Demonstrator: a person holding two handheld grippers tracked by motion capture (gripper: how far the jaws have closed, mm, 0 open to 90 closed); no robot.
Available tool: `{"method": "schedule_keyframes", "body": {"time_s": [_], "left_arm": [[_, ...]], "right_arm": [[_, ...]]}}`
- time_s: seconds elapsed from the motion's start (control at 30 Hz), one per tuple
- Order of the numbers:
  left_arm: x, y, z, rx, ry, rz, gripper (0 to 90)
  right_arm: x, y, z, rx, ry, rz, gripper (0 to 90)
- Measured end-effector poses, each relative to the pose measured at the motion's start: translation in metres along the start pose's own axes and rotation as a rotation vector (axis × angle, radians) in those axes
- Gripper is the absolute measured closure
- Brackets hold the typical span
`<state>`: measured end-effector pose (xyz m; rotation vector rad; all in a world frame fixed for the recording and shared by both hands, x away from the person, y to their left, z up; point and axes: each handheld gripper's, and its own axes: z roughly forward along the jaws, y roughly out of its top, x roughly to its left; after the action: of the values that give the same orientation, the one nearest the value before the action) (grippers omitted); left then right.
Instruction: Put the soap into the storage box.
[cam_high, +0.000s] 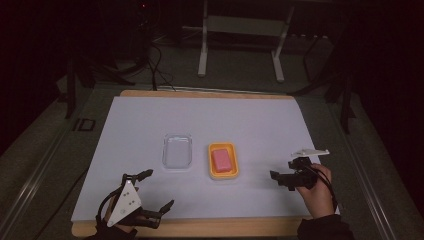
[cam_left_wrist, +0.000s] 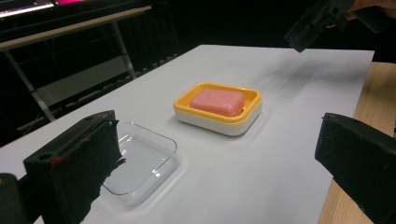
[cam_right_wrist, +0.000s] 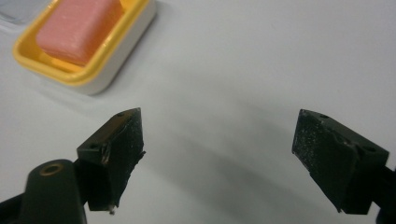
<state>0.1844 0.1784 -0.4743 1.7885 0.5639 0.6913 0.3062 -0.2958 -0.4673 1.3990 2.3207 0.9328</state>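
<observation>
White-covered table, clear tray, yellow soap dish

Darkened lab or recording room: white-covered desk on carpet floor, cables trailing behind, metal stand legs beyond.

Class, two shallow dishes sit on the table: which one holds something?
The yellow dish, with a pink soap bar in it; the clear dish beside it is empty.
</observation>
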Motion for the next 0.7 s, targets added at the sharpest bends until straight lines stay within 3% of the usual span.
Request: {"method": "schedule_keyframes", "body": {"time_s": [0.53, 0.7], "left_arm": [[-0.001, 0.000, -0.001, -0.001, -0.007, 0.009, 0.6], [-0.001, 0.000, -0.001, -0.002, -0.013, 0.009, 0.6]], "right_arm": [[-0.019, -0.029, -0.008, 0.011, -0.037, 0.040, 15.8], [-0.017, -0.031, -0.004, 0.001, -0.035, 0.025, 15.8]]}}
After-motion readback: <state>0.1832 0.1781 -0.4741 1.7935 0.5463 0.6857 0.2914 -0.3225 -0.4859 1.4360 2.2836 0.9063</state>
